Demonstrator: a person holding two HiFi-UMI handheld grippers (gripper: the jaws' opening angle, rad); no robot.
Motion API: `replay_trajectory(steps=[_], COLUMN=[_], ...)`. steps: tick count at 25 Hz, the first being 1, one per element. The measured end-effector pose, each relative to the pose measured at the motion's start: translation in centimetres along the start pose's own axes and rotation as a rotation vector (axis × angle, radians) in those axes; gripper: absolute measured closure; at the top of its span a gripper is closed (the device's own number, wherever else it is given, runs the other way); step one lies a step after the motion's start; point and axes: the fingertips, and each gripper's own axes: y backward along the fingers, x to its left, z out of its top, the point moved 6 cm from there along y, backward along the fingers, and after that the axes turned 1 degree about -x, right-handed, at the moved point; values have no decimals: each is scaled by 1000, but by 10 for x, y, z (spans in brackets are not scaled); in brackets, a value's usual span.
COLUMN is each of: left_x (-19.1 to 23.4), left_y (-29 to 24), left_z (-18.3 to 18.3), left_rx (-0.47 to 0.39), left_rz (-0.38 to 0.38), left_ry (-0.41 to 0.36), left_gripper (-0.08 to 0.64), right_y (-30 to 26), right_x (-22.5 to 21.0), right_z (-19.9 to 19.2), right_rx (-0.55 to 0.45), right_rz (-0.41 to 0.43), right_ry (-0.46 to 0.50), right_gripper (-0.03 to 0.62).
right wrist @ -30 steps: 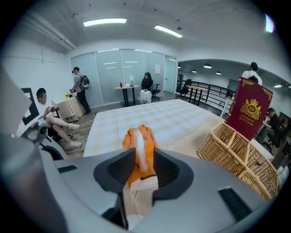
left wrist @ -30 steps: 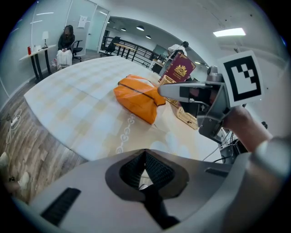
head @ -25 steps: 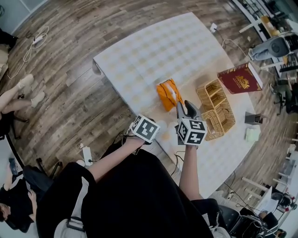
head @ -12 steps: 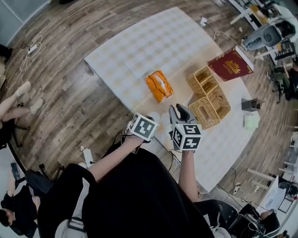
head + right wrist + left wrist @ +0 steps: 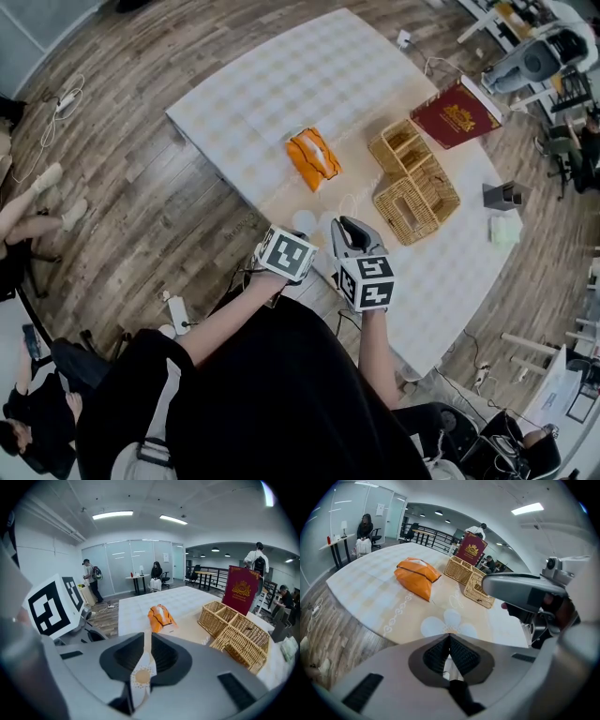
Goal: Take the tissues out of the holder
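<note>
The orange tissue holder (image 5: 313, 157) lies on the pale checked table (image 5: 281, 94), with white tissue showing in its top slot. It also shows in the left gripper view (image 5: 417, 576) and the right gripper view (image 5: 161, 617). Both grippers hover at the table's near edge, well short of the holder. My left gripper (image 5: 298, 240) has its jaws together (image 5: 450, 639) with nothing between them. My right gripper (image 5: 347, 228) is closing: only a thin slit remains (image 5: 146, 639), and the tablecloth shows through it.
Two joined wicker baskets (image 5: 415, 178) stand right of the holder, with a red box (image 5: 456, 114) behind them. A small dark stand (image 5: 502, 195) and a pale cloth (image 5: 506, 230) lie at the right edge. A person's legs (image 5: 28, 202) show on the floor at the left.
My right gripper has drawn back from beside the orange holder toward the table's near edge, and its jaws have narrowed. The left gripper has kept its place at the edge.
</note>
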Motion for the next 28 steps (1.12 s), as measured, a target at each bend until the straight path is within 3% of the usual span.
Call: replay_trajectory(steps=[12, 28], left_x=[-29, -69], left_y=[10, 20], left_z=[-30, -92], left_rx=[-7, -28], left_rz=[0, 4], left_ry=[-51, -72], left_gripper=[560, 560], right_y=[32, 71], right_x=[36, 65], right_z=[-42, -112], right_rx=[56, 184], right_rz=[75, 49], right_ry=[-40, -181], right_gripper=[577, 577])
